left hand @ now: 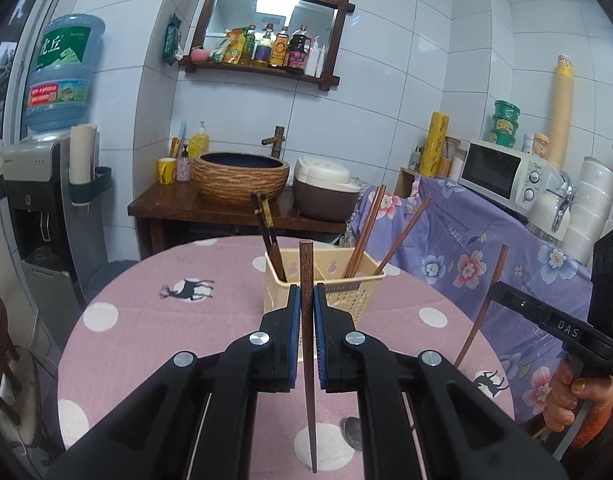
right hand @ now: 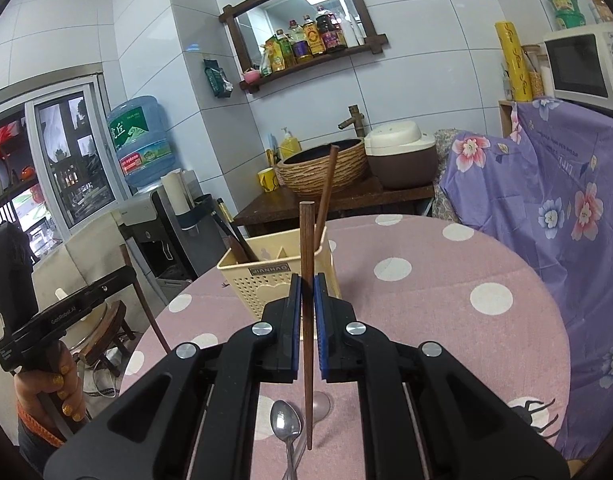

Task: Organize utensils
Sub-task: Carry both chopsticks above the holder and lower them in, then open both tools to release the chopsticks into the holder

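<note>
A cream plastic utensil basket (left hand: 326, 292) stands on the pink dotted table (left hand: 146, 320); it also shows in the right wrist view (right hand: 266, 280). It holds dark chopsticks (left hand: 266, 232) on its left and brown chopsticks (left hand: 370, 232) on its right. My left gripper (left hand: 306, 300) is shut on a brown chopstick (left hand: 306, 360), held upright just before the basket. My right gripper (right hand: 306, 292) is shut on another brown chopstick (right hand: 306, 320), also upright near the basket. A metal spoon (right hand: 286, 428) lies on the table under the right gripper.
The right gripper with its chopstick (left hand: 482, 312) shows at the right of the left wrist view. The left gripper (right hand: 66, 312) shows at the left of the right wrist view. A purple floral cloth (right hand: 546, 200) covers furniture beside the table. A wooden stool (right hand: 106, 332) stands left.
</note>
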### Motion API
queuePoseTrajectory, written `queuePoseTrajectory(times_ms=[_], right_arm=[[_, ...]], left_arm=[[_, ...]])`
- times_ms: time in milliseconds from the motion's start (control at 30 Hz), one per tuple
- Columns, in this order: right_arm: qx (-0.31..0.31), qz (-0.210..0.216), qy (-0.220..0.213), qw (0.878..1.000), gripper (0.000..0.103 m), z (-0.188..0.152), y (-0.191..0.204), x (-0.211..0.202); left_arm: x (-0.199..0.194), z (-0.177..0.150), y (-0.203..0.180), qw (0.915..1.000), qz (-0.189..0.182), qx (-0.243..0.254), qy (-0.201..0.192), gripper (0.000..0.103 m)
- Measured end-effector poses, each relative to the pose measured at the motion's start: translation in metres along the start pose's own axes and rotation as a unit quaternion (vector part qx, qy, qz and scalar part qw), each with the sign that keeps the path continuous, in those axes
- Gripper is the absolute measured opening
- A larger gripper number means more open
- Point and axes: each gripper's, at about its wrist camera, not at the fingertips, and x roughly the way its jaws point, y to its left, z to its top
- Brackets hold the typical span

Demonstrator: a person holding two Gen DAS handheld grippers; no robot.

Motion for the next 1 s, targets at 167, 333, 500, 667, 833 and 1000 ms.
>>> queuePoseTrajectory(times_ms=[167,333,500,667,833,1000], right_arm=[[-0.027,0.017,-0.017,0.999,0.007,0.037,0.019,0.005],[-0.056,0.015,-0.063,0.996,0.007,0.097,0.047,0.014],[-0.052,-0.007,-0.101,0.993,0.007,0.152,0.063,0.036],[-0.055,-0.036,-0.116,0.991,0.007,0.160,0.067,0.071],[-0.061,-0.058,-0.085,0.993,0.007,0.120,0.059,0.109],[-0.063,-0.068,-0.059,0.994,0.007,0.083,0.051,0.129]], left_arm=[[-0.002,0.036,-0.005,0.9996,-0.018,0.004,-0.023,0.008],[-0.001,0.098,-0.007,0.9975,-0.014,0.000,-0.070,0.008],[0.013,0.145,-0.013,0.9941,0.004,0.006,-0.108,0.008],[0.042,0.149,-0.013,0.9918,0.028,0.007,-0.124,0.008],[0.075,0.109,-0.014,0.9945,0.043,0.015,-0.095,0.008],[0.098,0.066,-0.006,0.9974,0.044,0.005,-0.057,0.008]])
